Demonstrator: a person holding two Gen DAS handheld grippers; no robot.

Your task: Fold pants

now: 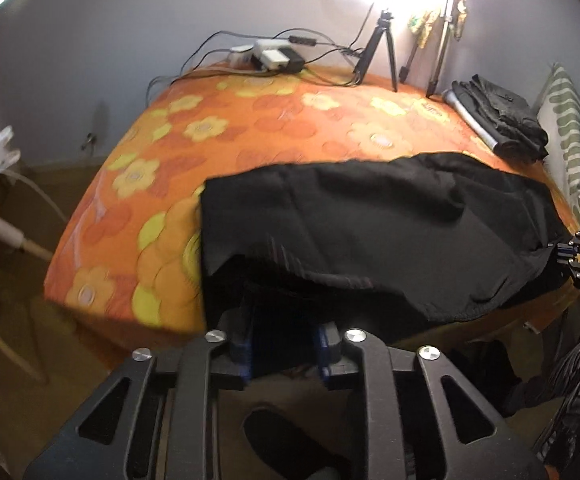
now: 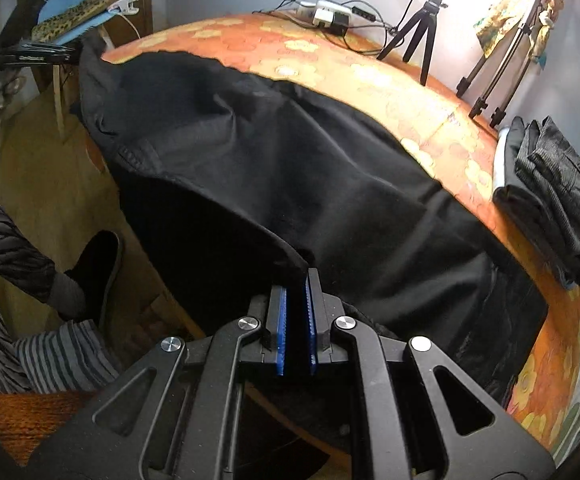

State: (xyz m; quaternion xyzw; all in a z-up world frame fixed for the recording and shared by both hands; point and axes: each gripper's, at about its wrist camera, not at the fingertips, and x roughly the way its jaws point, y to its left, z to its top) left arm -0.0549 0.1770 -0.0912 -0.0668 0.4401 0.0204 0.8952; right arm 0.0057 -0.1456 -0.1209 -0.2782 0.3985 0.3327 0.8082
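**Grippers low at the near edge, fold being laid down**

Left gripper [image 1: 285, 344], from its own camera: pads set apart, tips buried under the draped edge of the pants [image 1: 369, 220]. Cannot tell whether pinching cloth or merely sitting beneath it. Pants spread black across the near side of the bed [image 1: 250, 120], the near edge spilling over its rim. Folded stack [image 1: 501, 120] of dark clothes well apart, by the far right side.

Right gripper [image 2: 294, 320], from its own camera: clenched on a pants edge, cloth running straight in between the blue pads. Rest of the garment lying rumpled along the bed, one end hanging off the left corner.

Probably mid-fold, with both ends carried together. Next calls for setting the held edge flat and square on the layer beneath, letting go, then smoothing the ridges.

No containers in sight, so nothing to report inside any.
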